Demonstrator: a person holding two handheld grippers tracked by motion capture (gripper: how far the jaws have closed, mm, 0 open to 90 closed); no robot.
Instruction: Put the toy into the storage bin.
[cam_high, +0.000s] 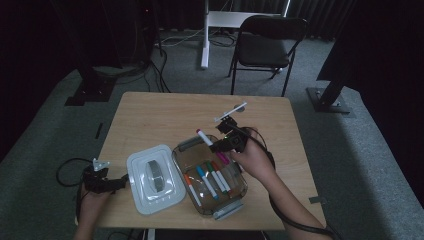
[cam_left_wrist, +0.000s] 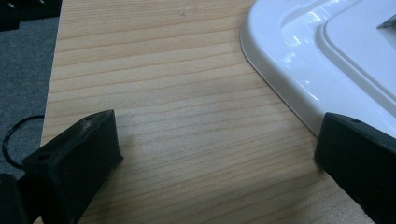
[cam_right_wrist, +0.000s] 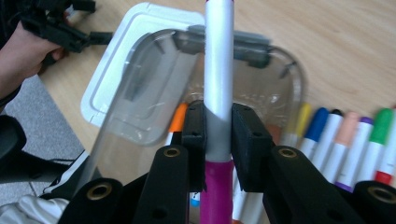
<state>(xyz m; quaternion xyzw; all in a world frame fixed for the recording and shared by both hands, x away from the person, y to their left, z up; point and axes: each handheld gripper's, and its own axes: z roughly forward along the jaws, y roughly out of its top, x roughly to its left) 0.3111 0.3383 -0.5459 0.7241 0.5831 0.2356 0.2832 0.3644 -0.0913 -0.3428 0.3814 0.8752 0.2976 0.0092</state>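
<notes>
At the left edge of the pale wooden table (cam_high: 165, 112), the left gripper (cam_high: 111, 183) rests low with its two black jaws spread wide and nothing between them; in the left gripper view its right jaw sits against the rim of the white rectangular plastic lid (cam_left_wrist: 327, 51), while bare wood lies in the gap. The lid (cam_high: 154, 178) lies flat, with a grey latch piece at its middle, just left of the clear rectangular plastic container (cam_high: 235, 200), their edges close together or touching.

Inside the container lie four white-barrelled markers (cam_high: 210, 181) that can be counted from the high view, with orange, blue, green and red caps, side by side on its floor. The right gripper view shows more coloured caps in a row there, among them yellow, blue, peach, purple, green and red (cam_right_wrist: 348, 140); an exact total cannot be told.

Above the container's far right part, the right gripper (cam_high: 220, 146) has its jaws pressed onto one white marker with a magenta cap (cam_right_wrist: 218, 84), pinching the barrel just above the cap. The marker is held clear of the others, tilted, with its far end up and left over the container's rim.

No brand, label or writing can be read on anything.
</notes>
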